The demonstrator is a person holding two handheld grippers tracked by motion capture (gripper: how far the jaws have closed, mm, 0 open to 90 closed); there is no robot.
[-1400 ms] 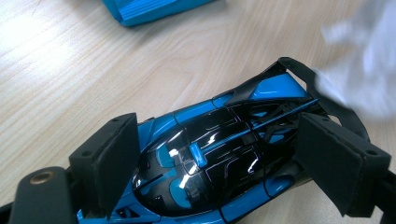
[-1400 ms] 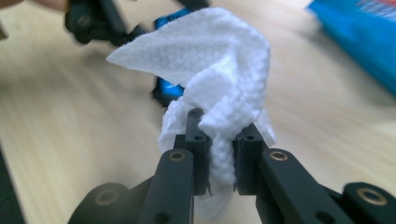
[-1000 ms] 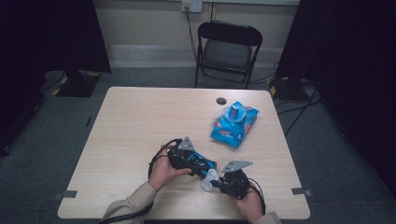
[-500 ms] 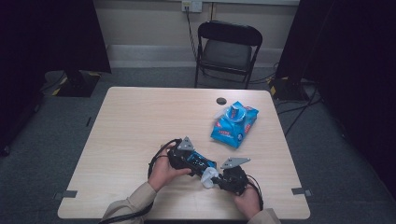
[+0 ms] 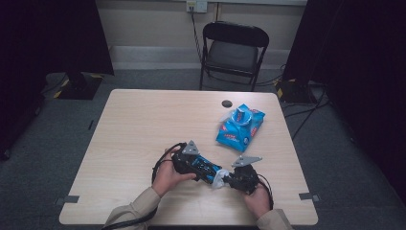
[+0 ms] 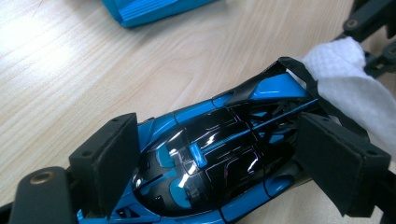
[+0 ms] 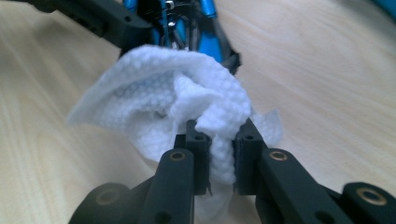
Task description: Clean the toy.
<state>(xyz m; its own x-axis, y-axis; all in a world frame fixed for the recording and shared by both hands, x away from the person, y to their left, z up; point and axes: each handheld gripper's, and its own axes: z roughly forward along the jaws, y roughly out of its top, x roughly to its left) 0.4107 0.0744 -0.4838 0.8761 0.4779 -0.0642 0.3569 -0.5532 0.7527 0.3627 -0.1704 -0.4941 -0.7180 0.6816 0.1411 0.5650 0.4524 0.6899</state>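
No writing is legible; left gripper (image 6: 210,172) clamps the blue toy car (image 6: 210,154), right gripper (image 7: 219,158) pinches a white wipe (image 7: 187,98).

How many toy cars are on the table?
1. The blue and black toy car sits near the table's front edge, clamped in the left gripper, while the right gripper presses a white wipe against its end.

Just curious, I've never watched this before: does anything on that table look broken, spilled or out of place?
Nothing stands out. The left tongs clamp a blue toy car, the right tongs press a white wipe to its end, and the wipes pack lies flat, nothing spilled.
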